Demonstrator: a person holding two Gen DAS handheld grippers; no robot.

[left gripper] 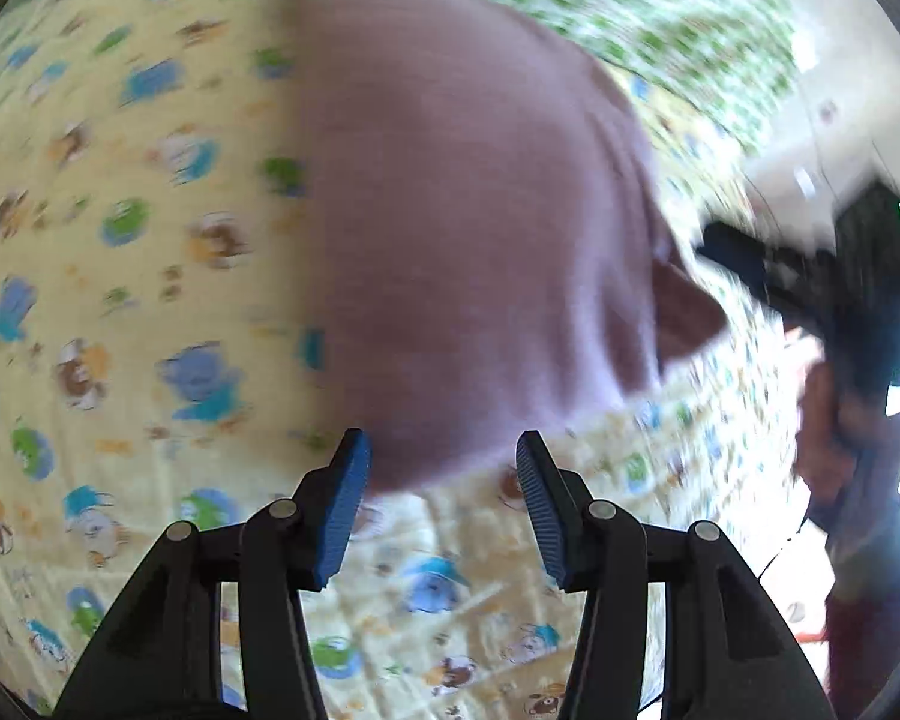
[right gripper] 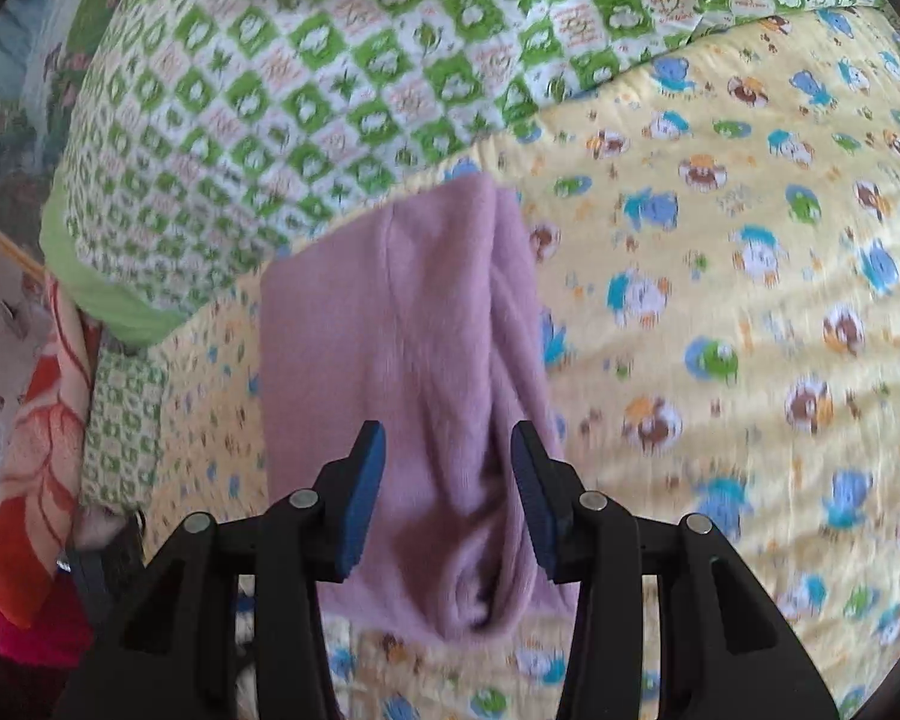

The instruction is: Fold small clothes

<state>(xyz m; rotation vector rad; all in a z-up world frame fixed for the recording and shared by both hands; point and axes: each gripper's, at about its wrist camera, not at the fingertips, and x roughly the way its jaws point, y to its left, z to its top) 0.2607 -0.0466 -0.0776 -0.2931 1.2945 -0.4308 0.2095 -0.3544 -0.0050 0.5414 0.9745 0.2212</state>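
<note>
Your working surface is a yellow quilt (right gripper: 720, 312) printed with small blue, green and brown cartoon animals, and everything here sits relative to it. The pink garment (right gripper: 402, 360) lies on the quilt as a long folded strip with lengthwise creases, its far end reaching the seam where a green-and-white checked blanket (right gripper: 306, 84) overlaps the quilt's far edge. Past the quilt's left edge, in the right wrist view, an orange-and-red patterned cloth (right gripper: 36, 480) hangs down, and beyond that a pale wall.

Your right gripper (right gripper: 447, 450) hovers over the near end of the garment with its blue-padded fingers spread apart, the cloth showing between them; you cannot tell whether the pads touch it.

Your left gripper (left gripper: 444, 456) is likewise released, fingers wide, with the garment's (left gripper: 468, 228) near edge just ahead of the tips. That view is blurred. To the quilt's right there, you see the right gripper (left gripper: 744, 258) as a black shape held by a hand (left gripper: 840, 420), with bright pale room behind.
</note>
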